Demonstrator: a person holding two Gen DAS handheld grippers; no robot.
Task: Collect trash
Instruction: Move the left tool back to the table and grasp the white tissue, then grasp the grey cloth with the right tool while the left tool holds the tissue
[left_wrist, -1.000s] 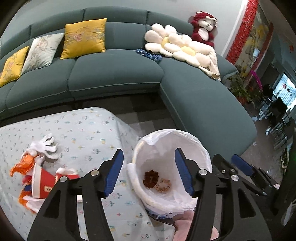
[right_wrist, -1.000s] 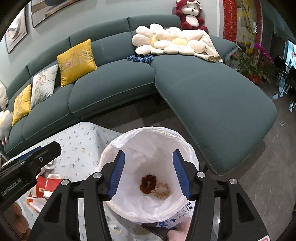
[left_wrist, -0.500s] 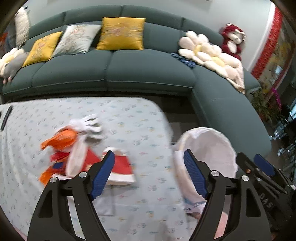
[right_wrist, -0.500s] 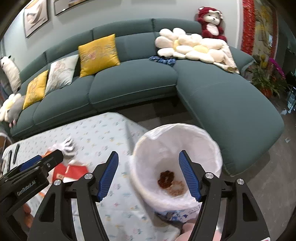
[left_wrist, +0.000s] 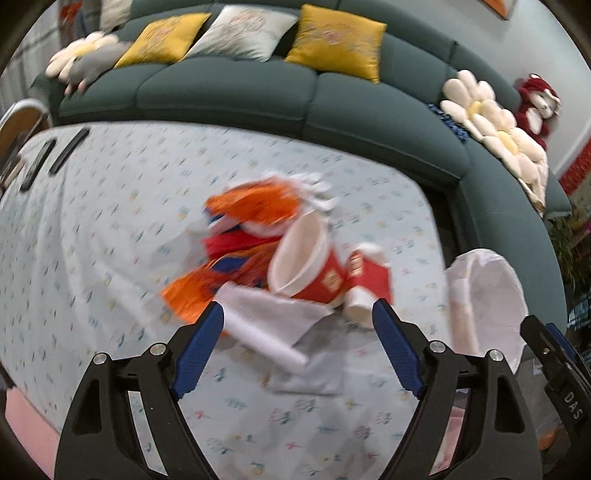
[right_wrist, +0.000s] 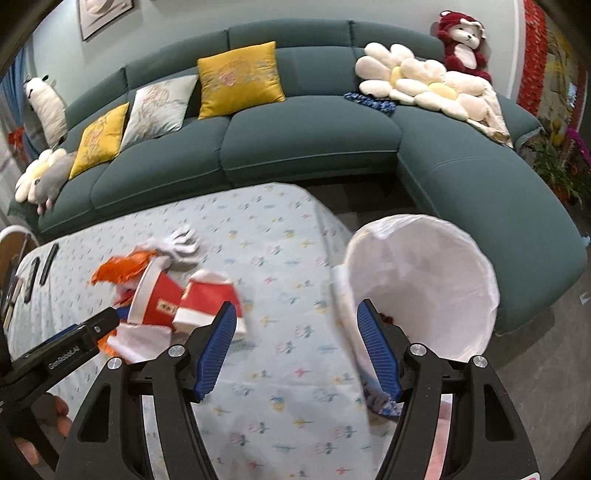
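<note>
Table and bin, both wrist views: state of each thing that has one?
left claw: open, empty, jaws have just been opening
right claw: open, empty
paper cup: tipped on its side
second cup: also on its side
trash bin: lined, open
orange wrapper: crumpled

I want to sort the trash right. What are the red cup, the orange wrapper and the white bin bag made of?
The red cup looks like coated paper: a stiff printed wall and a matte white inside. The orange wrapper seems to be thin plastic film or foil, crinkled and shiny. The white bin bag looks like thin plastic, slightly see-through and wrinkled over the rim.
</note>
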